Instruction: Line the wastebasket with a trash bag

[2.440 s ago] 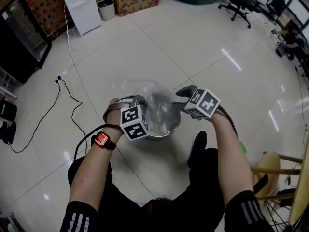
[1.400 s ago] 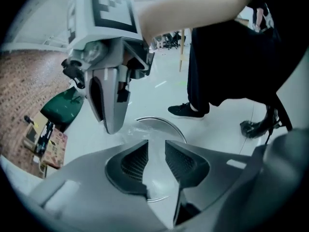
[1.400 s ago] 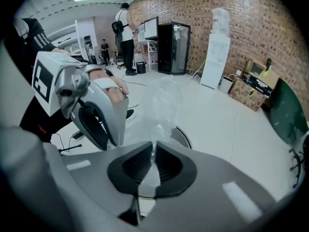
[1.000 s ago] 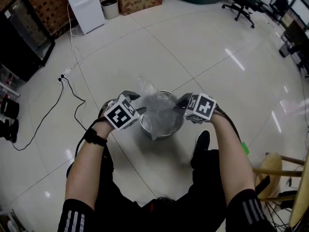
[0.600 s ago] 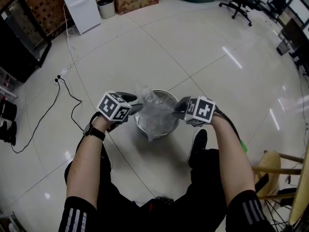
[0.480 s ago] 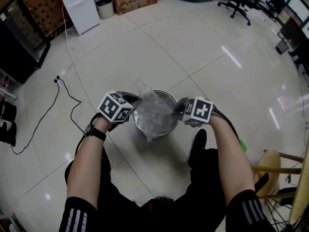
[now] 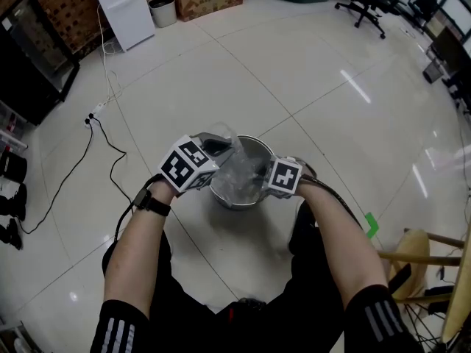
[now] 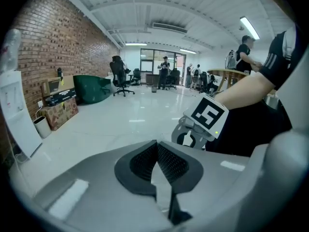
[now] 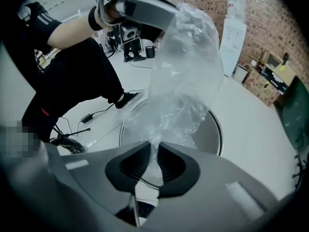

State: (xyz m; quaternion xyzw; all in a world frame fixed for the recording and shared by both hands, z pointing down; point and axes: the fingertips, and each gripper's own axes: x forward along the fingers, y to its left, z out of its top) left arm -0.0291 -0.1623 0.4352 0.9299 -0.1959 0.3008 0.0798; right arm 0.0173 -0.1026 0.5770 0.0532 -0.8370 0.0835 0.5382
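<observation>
Ok, person's bent over the basket (image 7: 253,143), a round metal one sitting on the floor (image 7: 309,79) right by their feet. Both arms are in over it, one per side.

The bag (image 7: 237,169) is clear and crumpled. Most of it's bunched above the basket's mouth, w/ the lower part hanging down inside. It isn't spread over the rim; the rim's bare on the far side.

Left gripper (image 7: 215,146) is up at the basket's near-left edge, angled down. Its fingers (image 8: 170,162) are clenched, pads meeting at the tips. From the right gripper view the bag's top runs straight up to that gripper, so it's got the upper end pinched and the film hangs down from there like a tall, loose plume.

Right gripper (image 7: 259,173) is lower, pointing steeply down at the basket's right side. Its fingers (image 9: 170,164) have just been easing apart. There's a thin slit between the pads now, and a gathered bit of bag runs down through it. The pads look just off the film, not squeezing it. Straight past them is the basket's inside wall and rim, w/ the bag's bulk billowing over it.

A black cable (image 7: 110,151) snakes across the floor well off to the left, nowhere near the basket. There's a dark band on the left wrist (image 7: 148,201).
</observation>
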